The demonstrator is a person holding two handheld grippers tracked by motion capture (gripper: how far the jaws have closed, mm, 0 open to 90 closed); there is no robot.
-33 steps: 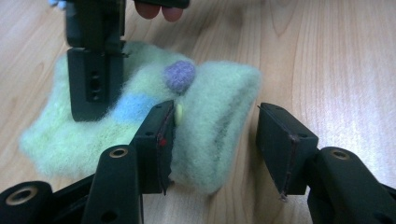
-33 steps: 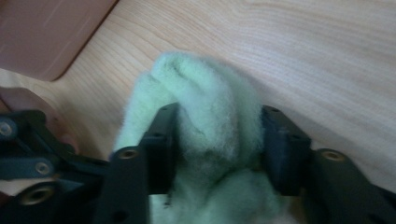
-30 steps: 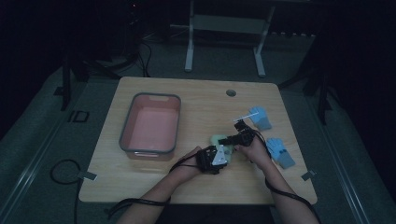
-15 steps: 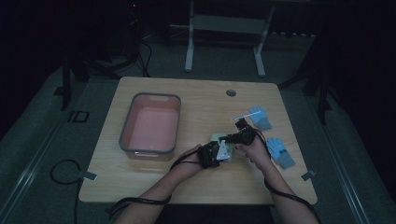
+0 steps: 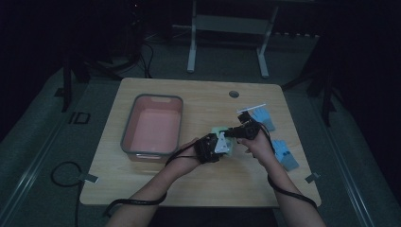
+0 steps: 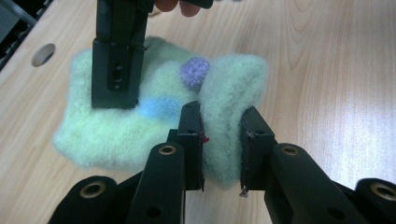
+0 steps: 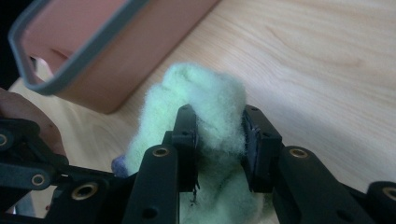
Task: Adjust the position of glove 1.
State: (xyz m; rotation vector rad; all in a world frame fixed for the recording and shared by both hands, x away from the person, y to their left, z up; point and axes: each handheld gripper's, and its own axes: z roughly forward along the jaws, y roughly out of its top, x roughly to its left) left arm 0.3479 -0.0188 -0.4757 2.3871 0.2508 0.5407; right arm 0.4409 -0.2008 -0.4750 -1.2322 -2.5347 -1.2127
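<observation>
A pale green fuzzy cloth [image 5: 217, 130] with a purple pom-pom [image 6: 195, 71] and a blue patch is held just above the wooden table [image 5: 198, 97], right of centre. My left gripper [image 5: 221, 144] is shut on one fold of it [image 6: 223, 126], the fleece squeezed between its pads. My right gripper [image 5: 232, 133] comes from the far side and is shut on another bunched edge [image 7: 210, 100]; its jaws have just been closing with the fleece between them. In the left gripper view the right gripper [image 6: 116, 70] stands upright on the cloth's far part.
A pink bin with a grey rim [image 5: 127, 128] stands left of the hands and looks empty. Two blue items [image 5: 263, 116] [image 5: 285, 154] lie to the right, with a white strip [image 5: 251, 108] behind them. A round hole [image 5: 233, 93] sits near the table's far edge.
Both hands have risen a little from the table with the green cloth between them. The cloth is now bunched up in both grippers.
</observation>
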